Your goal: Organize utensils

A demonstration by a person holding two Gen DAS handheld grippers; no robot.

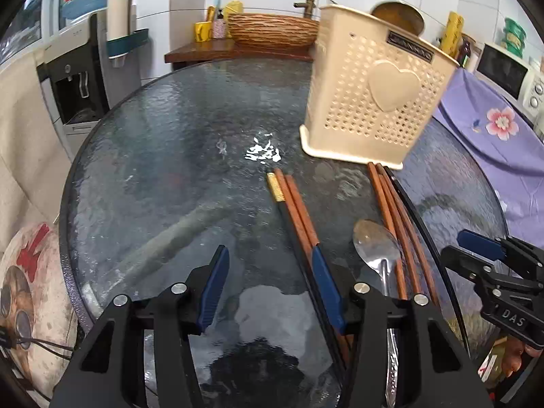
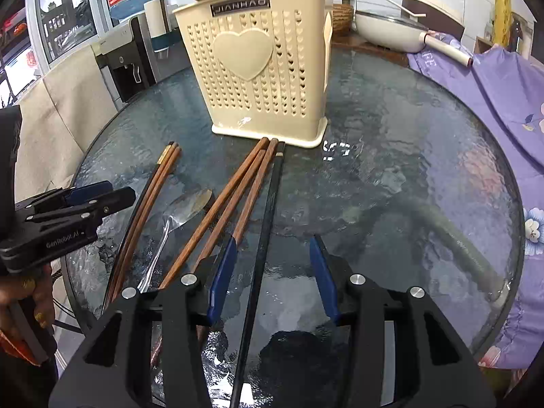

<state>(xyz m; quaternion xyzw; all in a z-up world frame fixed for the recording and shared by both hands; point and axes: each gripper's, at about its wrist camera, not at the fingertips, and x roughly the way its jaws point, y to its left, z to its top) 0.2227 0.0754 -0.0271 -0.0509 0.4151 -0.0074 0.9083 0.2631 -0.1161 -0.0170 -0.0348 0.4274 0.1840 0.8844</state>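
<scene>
A cream perforated holder (image 1: 374,102) (image 2: 258,68) with a heart stands upright on the round glass table (image 1: 170,170). In front of it lie two bundles of chopsticks and a steel spoon (image 1: 375,241) (image 2: 190,204). My left gripper (image 1: 272,278) is open low over the table. The gold-tipped bundle (image 1: 295,210) runs along the inside of its right finger. My right gripper (image 2: 273,272) is open too, with a black chopstick (image 2: 268,221) lying between its fingers. Brown chopsticks (image 2: 234,190) pass under its left finger. Each gripper also shows at the edge of the other's view.
A purple flowered cloth (image 1: 493,129) (image 2: 493,102) drapes off the table's right side. Behind the table are a woven basket (image 1: 272,29), a water dispenser (image 1: 78,81), a microwave (image 1: 506,68) and a white pan (image 2: 387,30). A hand (image 2: 34,292) holds the left gripper.
</scene>
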